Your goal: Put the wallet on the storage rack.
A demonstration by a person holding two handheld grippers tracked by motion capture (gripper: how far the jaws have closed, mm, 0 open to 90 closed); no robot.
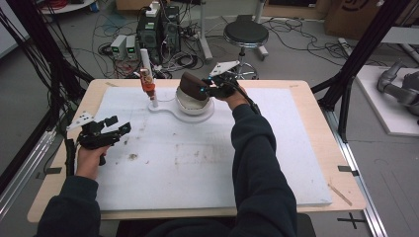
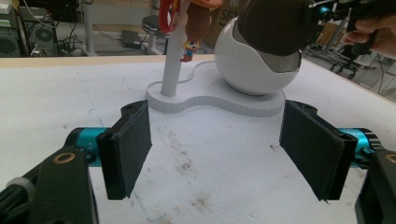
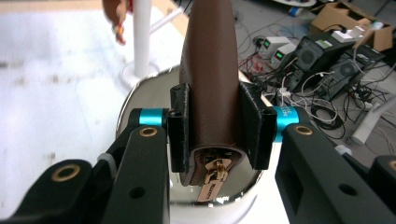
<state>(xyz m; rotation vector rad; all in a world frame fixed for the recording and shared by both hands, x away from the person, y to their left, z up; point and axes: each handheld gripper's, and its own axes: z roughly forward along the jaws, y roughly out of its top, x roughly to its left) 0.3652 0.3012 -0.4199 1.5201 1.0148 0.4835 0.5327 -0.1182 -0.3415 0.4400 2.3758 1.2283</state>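
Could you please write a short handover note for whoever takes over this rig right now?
Right gripper: shut on the brown pouch, holding it over the open white bowl at the far middle of the table. Its zip end faces the gripper camera.
Left gripper: open, holding nothing, hovering near the table's left edge, pointed at the bowl.
The bowl sits on a white stand with a post; a small toy hangs on the post.
Done: pouch gripped and brought to the bowl.
Left: probably lowering it in and releasing; whether it already touches the bowl is unclear.
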